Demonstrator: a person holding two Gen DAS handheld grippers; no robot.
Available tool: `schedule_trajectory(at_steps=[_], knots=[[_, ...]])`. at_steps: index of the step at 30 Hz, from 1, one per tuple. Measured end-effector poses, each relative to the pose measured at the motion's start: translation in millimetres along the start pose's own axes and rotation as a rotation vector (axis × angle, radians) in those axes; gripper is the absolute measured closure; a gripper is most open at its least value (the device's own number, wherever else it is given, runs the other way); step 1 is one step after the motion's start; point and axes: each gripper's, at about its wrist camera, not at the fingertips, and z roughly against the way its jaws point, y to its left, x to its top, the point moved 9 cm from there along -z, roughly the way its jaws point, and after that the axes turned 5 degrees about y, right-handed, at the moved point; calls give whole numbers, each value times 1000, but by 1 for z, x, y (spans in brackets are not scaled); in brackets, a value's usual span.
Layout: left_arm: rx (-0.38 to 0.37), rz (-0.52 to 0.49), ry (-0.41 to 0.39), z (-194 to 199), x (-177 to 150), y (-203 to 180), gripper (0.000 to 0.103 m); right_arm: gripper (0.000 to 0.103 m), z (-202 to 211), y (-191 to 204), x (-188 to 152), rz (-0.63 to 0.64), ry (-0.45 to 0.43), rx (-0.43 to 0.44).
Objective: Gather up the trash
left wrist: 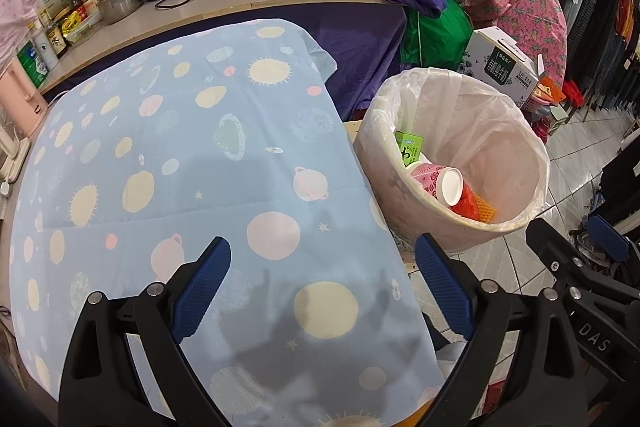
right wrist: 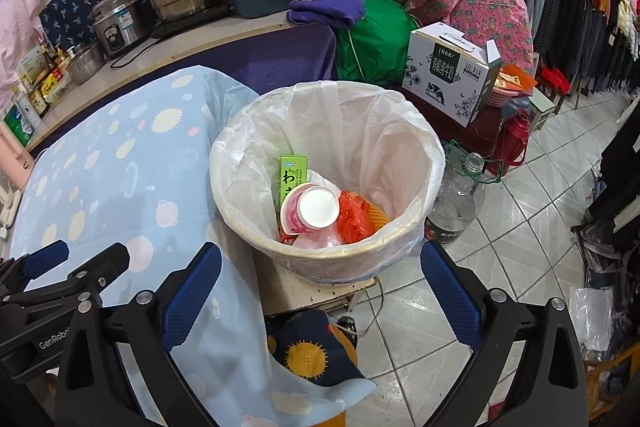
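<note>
Trash (right wrist: 320, 213) inside bin (right wrist: 256, 155), rim unobstructed

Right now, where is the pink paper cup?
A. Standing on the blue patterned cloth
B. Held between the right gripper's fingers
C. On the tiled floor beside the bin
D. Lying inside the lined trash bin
D. The pink paper cup lies on its side in the lined trash bin, among a green carton and an orange bag; the right gripper is open with nothing between its fingers.
</note>
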Motion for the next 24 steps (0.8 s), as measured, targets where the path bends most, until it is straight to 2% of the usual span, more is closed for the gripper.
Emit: schedule_trajectory(at_steps=[24], knots=[[30, 33, -2, 10, 26, -9, 14, 7, 0, -8, 27, 21, -2, 3]])
